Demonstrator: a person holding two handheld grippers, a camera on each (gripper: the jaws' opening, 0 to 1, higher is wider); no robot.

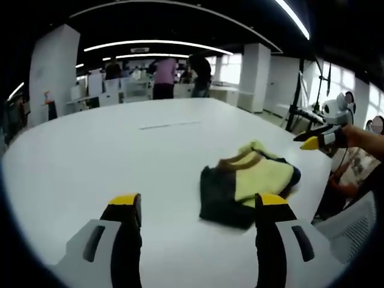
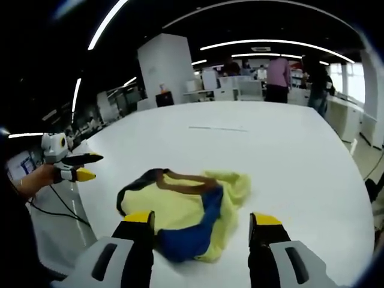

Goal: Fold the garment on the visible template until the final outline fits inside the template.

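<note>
A crumpled garment (image 1: 264, 174), yellow with dark blue panels and brown trim, lies bunched on the white table (image 1: 90, 156) near its right edge. My left gripper (image 1: 198, 204) is open, above the table just short of the garment, nothing between its jaws. In the right gripper view the garment (image 2: 180, 204) lies straight ahead, its near edge between the jaws of my open right gripper (image 2: 202, 219). Each gripper shows in the other's view, held in a hand off the table's edge: the right gripper (image 1: 313, 141) and the left gripper (image 2: 81, 168).
A thin grey line (image 1: 170, 125) is marked on the table beyond the garment, also seen as a line (image 2: 216, 128) in the right gripper view. Several people (image 1: 163, 77) stand at desks far behind. White pillars (image 1: 255, 75) rise at the back. A stand with cables (image 1: 300, 102) sits at right.
</note>
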